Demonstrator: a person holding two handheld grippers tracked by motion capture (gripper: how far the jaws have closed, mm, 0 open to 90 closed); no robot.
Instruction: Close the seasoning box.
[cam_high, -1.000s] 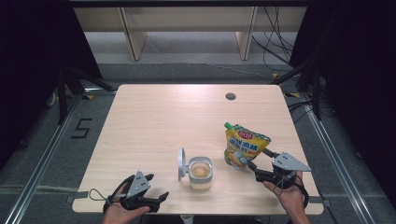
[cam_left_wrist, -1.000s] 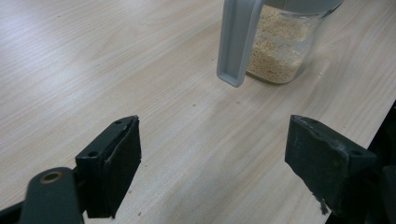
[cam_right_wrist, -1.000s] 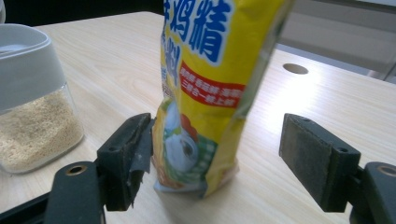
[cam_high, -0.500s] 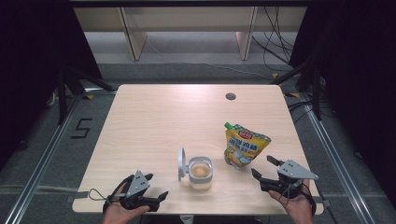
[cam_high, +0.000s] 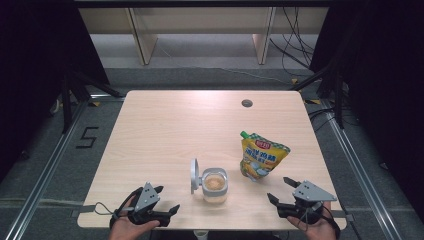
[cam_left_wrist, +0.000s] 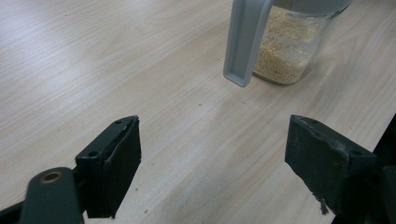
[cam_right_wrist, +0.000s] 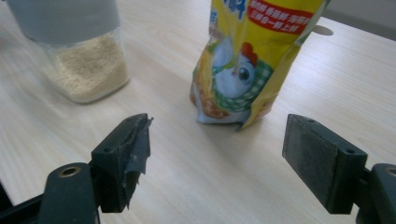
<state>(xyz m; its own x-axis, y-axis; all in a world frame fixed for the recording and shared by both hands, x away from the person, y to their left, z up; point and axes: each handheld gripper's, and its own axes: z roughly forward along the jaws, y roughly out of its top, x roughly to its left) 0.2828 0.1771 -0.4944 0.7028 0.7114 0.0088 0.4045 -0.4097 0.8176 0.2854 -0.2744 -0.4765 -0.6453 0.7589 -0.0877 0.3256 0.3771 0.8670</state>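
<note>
jar (cam_high: 215, 184) on table (cam_high: 165, 130), pouch (cam_high: 261, 156) just right of it

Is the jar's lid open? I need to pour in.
Open: the jar shows its granules from above, and its grey lid stands flipped up beside it.

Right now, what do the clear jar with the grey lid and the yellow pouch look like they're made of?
Clear jar with grey flip lid: probably glass or clear plastic, as the granules show through; lid matte plastic. Yellow printed stand-up pouch: glossy, creased plastic film.

Open jar (cam_high: 215, 185) of granules; yellow pouch (cam_high: 261, 157) standing beside.
</note>
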